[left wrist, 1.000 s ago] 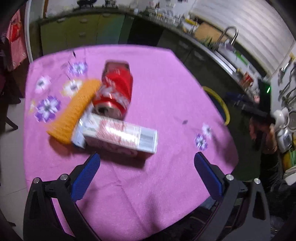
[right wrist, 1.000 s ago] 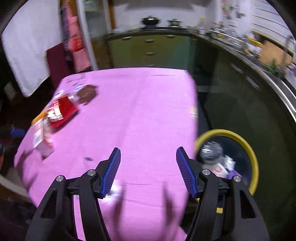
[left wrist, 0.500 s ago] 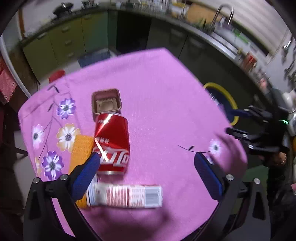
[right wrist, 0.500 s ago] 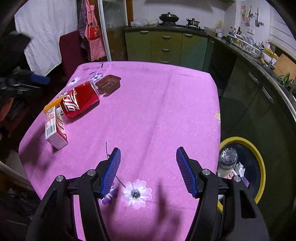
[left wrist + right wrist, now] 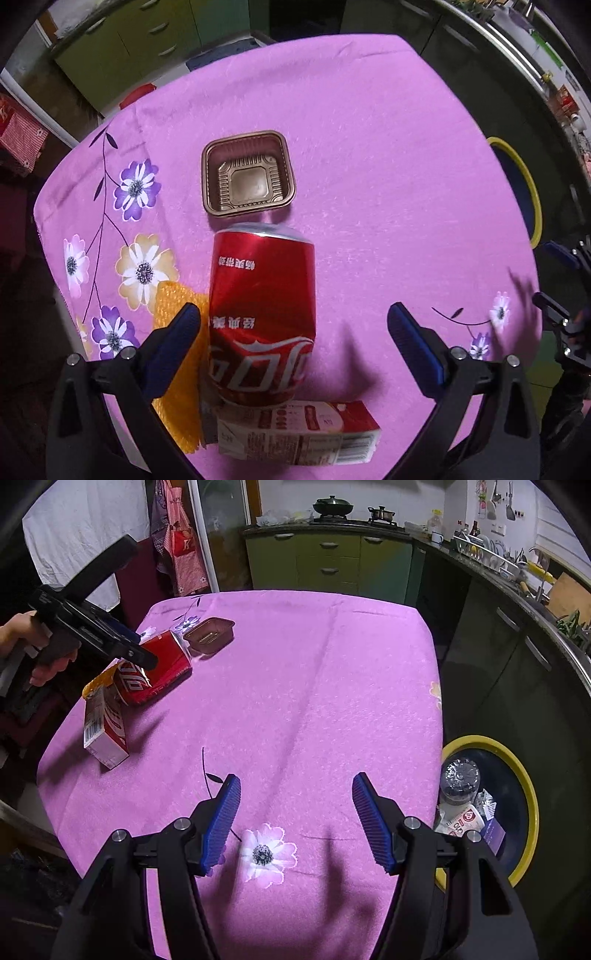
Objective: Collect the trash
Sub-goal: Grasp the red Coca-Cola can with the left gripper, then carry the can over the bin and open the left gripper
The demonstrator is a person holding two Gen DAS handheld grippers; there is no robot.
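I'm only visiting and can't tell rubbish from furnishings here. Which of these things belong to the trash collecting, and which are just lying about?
Part of the job:
- dented red drink can
- brown square plastic tray
- red and white paper carton
- orange bubble wrap piece
- yellow-rimmed bin, already holding trash
- left claw, open above the can

Just lying about:
- pink flowered tablecloth
- green kitchen cabinets
- hanging checked apron

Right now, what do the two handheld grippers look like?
Both match: the left gripper and right gripper have matte black angular finger arms with silver screw heads and blue ribbed pads. Seen from the right wrist view, the left one has a black pistol-style handle. No cables or sleeves visible.
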